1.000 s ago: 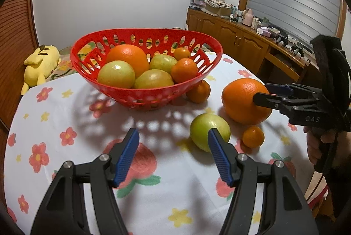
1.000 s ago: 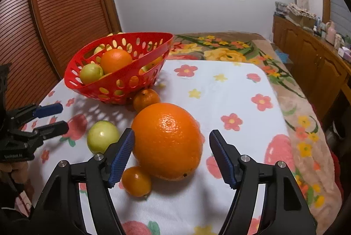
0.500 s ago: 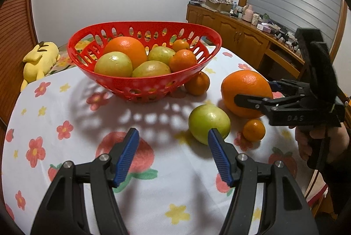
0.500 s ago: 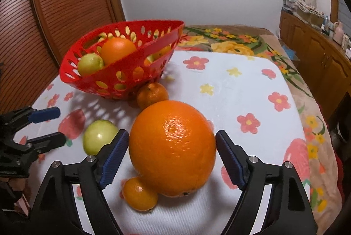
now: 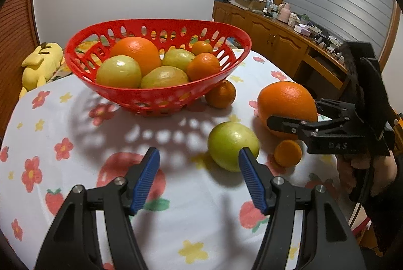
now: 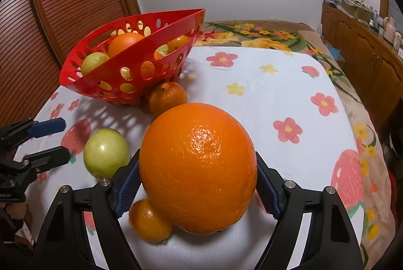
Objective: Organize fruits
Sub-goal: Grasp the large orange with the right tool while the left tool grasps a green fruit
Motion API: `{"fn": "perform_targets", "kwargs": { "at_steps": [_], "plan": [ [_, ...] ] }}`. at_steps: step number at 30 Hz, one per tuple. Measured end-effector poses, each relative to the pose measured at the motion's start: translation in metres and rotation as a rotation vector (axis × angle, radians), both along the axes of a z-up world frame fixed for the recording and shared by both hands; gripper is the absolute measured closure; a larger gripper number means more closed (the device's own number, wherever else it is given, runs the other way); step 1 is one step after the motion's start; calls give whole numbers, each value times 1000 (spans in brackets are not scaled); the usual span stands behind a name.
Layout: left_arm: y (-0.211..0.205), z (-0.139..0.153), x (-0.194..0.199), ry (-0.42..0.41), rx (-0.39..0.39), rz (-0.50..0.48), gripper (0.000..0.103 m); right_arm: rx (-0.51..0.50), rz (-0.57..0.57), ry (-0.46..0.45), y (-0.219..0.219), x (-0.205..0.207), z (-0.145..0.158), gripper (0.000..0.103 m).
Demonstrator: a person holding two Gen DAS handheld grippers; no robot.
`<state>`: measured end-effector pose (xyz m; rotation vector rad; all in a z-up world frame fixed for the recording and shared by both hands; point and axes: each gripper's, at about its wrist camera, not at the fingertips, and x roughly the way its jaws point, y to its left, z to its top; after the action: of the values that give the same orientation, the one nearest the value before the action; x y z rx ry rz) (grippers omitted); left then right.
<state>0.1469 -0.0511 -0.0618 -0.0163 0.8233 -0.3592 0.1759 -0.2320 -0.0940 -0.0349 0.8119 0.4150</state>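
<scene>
At 6 o'clock of the right wrist view, right tool straddles the large orange on the desk; pads at its flanks, firm clamp not confirmed. Small mandarin touches it at 7 o'clock; likely to roll if nudged on lifting. Smooth round peel may slip from a shallow grip. Left tool apart, empty, green fruit just beyond. Red basket at 11 o'clock, already crowded.

Black claw arms, ribbed blue pads (silver screws).
</scene>
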Motion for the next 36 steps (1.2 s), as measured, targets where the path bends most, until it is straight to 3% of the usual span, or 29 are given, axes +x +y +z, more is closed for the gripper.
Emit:
{"fn": "perform_targets", "kwargs": {
  "at_steps": [17, 33, 36],
  "plan": [
    [-33, -4, 17, 39, 10, -33, 37, 30, -63, -50, -40, -47, 6, 21],
    [-62, -16, 31, 68, 13, -98, 36, 66, -84, -62, -52, -54, -5, 21],
    [-66, -21, 35, 71, -10, -119, 45, 66, -83, -66, -51, -56, -5, 21]
  ]
}}
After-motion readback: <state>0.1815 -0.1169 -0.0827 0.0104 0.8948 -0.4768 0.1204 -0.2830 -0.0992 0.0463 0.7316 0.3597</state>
